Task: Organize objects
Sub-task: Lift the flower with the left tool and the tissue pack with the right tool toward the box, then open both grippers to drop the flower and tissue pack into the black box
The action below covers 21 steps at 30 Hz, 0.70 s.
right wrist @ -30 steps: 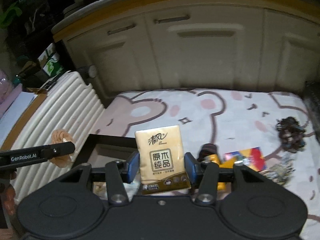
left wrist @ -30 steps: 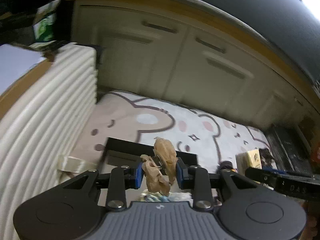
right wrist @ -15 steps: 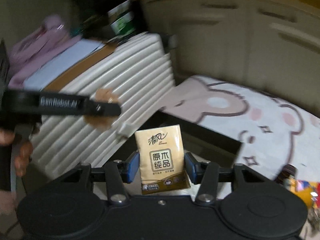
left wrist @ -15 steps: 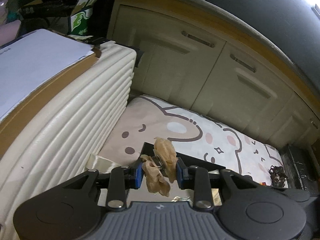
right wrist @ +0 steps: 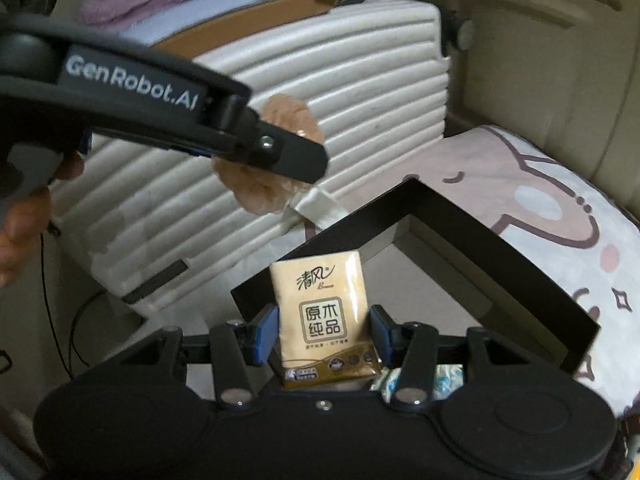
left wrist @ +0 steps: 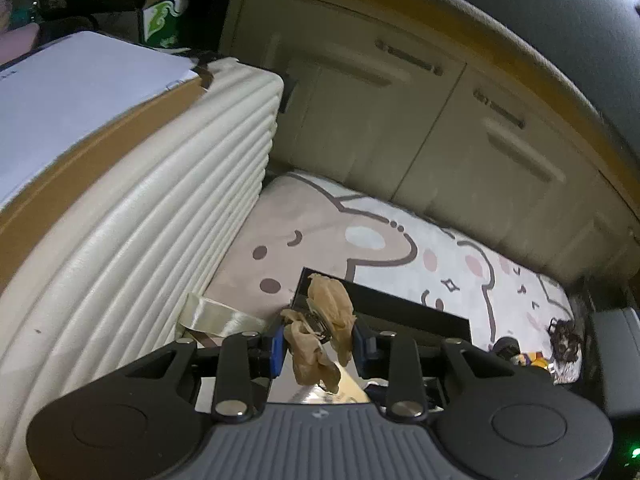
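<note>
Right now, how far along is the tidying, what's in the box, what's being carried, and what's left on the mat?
Partly done. Something crinkly already lies in the black box. In hand: the left gripper is shut on a tan hair clip, the right gripper on a tissue pack, both near the box. Left on the mat: a dark scrunchie and small items beside it.

Glossy plastic tissue pack (right wrist: 320, 316), ribbed cream suitcase (right wrist: 320, 80), soft printed rug (left wrist: 320, 232).

A home room: cartoon-bear rug (left wrist: 360, 240), cream cabinet doors (left wrist: 400, 112), ribbed suitcase (right wrist: 340, 80)
</note>
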Each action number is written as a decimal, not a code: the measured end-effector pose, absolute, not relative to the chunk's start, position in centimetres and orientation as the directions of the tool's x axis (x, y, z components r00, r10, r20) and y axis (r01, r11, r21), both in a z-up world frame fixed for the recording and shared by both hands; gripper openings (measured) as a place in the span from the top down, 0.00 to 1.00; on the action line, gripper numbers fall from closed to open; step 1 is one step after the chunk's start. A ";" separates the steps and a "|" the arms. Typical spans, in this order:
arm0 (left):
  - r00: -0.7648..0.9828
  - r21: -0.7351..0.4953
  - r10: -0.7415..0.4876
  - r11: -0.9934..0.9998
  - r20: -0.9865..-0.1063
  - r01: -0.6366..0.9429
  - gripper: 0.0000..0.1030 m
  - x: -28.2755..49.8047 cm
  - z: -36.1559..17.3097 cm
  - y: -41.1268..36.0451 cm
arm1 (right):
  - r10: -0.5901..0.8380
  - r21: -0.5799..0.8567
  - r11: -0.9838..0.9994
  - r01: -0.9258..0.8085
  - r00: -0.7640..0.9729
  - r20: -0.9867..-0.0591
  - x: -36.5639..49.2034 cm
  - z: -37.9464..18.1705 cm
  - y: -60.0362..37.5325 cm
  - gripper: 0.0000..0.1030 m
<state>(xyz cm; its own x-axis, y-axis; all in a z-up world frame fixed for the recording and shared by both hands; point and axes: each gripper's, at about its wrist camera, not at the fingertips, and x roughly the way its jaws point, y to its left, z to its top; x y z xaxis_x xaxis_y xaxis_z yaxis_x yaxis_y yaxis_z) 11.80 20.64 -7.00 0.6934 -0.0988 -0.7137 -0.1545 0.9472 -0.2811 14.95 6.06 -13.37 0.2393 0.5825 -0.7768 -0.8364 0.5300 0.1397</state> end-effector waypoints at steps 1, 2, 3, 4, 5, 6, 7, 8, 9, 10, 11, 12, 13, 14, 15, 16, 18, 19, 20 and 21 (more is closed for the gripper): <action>0.689 -0.276 -0.101 0.949 -0.718 -0.149 0.67 11.9 -7.1 20.6 | 0.581 0.134 0.522 -0.842 0.237 -0.778 14.9 -13.5 6.3 0.51; 0.685 -0.272 -0.102 0.951 -0.721 -0.145 0.67 11.9 -7.3 20.5 | 0.581 0.126 0.513 -0.849 0.236 -0.779 14.9 -13.7 6.5 0.49; 0.681 -0.267 -0.103 0.953 -0.725 -0.140 0.67 11.9 -7.4 20.5 | 0.582 0.122 0.507 -0.853 0.235 -0.778 14.8 -13.8 6.6 0.46; 0.676 -0.263 -0.105 0.955 -0.729 -0.136 0.67 12.0 -7.5 20.4 | 0.583 0.122 0.507 -0.853 0.235 -0.777 14.8 -13.8 6.7 0.42; 0.673 -0.260 -0.105 0.956 -0.732 -0.133 0.67 12.0 -7.6 20.4 | 0.583 0.125 0.509 -0.851 0.234 -0.778 14.8 -13.8 6.6 0.30; 0.668 -0.256 -0.107 0.958 -0.736 -0.129 0.67 12.1 -7.7 20.4 | 0.586 0.127 0.513 -0.849 0.238 -0.775 14.9 -13.7 6.5 0.24; 0.665 -0.253 -0.108 0.959 -0.739 -0.126 0.67 12.1 -7.8 20.4 | 0.592 0.130 0.518 -0.845 0.245 -0.768 15.0 -13.6 6.3 0.24; 0.661 -0.251 -0.107 0.960 -0.742 -0.126 0.67 12.1 -7.9 20.4 | 0.591 0.136 0.528 -0.839 0.248 -0.768 15.2 -13.5 6.1 0.24; 0.659 -0.250 -0.106 0.960 -0.744 -0.128 0.67 12.1 -7.9 20.4 | 0.591 0.145 0.540 -0.829 0.251 -0.767 15.6 -13.4 5.9 0.27; 0.657 -0.252 -0.107 0.959 -0.746 -0.130 0.67 12.1 -8.0 20.5 | 0.596 0.164 0.553 -0.817 0.250 -0.763 16.0 -13.4 5.6 0.29; 0.656 -0.254 -0.107 0.958 -0.747 -0.132 0.67 12.2 -8.1 20.5 | 0.598 0.183 0.566 -0.804 0.248 -0.762 16.3 -13.4 5.3 0.33; 0.653 -0.255 -0.110 0.958 -0.750 -0.132 0.67 12.2 -8.2 20.6 | 0.596 0.199 0.580 -0.790 0.244 -0.765 16.8 -13.4 5.1 0.39; 0.650 -0.254 -0.112 0.958 -0.752 -0.129 0.67 12.3 -8.2 20.5 | 0.593 0.214 0.593 -0.777 0.241 -0.769 17.1 -13.4 4.9 0.43; 0.644 -0.251 -0.114 0.960 -0.757 -0.126 0.67 12.3 -8.4 20.5 | 0.590 0.226 0.603 -0.765 0.238 -0.771 17.4 -13.4 4.6 0.48; 0.638 -0.248 -0.115 0.961 -0.761 -0.122 0.67 12.4 -8.5 20.4 | 0.588 0.232 0.611 -0.757 0.238 -0.773 17.7 -13.4 4.3 0.50; 0.630 -0.247 -0.119 0.962 -0.767 -0.118 0.67 12.4 -8.6 20.3 | 0.586 0.235 0.619 -0.750 0.241 -0.774 17.7 -13.2 4.0 0.51; 0.609 -0.250 -0.136 0.962 -0.781 -0.106 0.67 12.6 -9.0 20.1 | 0.578 0.233 0.634 -0.737 0.251 -0.777 17.8 -12.9 3.4 0.52; 0.595 -0.252 -0.147 0.963 -0.790 -0.096 0.67 12.7 -9.2 20.0 | 0.576 0.235 0.642 -0.729 0.257 -0.776 17.8 -12.8 3.1 0.52; 0.579 -0.253 -0.160 0.964 -0.800 -0.084 0.67 12.8 -9.5 19.8 | 0.571 0.237 0.653 -0.719 0.262 -0.778 17.9 -12.7 2.8 0.52; 0.564 -0.253 -0.168 0.964 -0.809 -0.076 0.67 12.8 -9.8 19.5 | 0.561 0.236 0.668 -0.706 0.269 -0.783 18.1 -12.6 2.5 0.52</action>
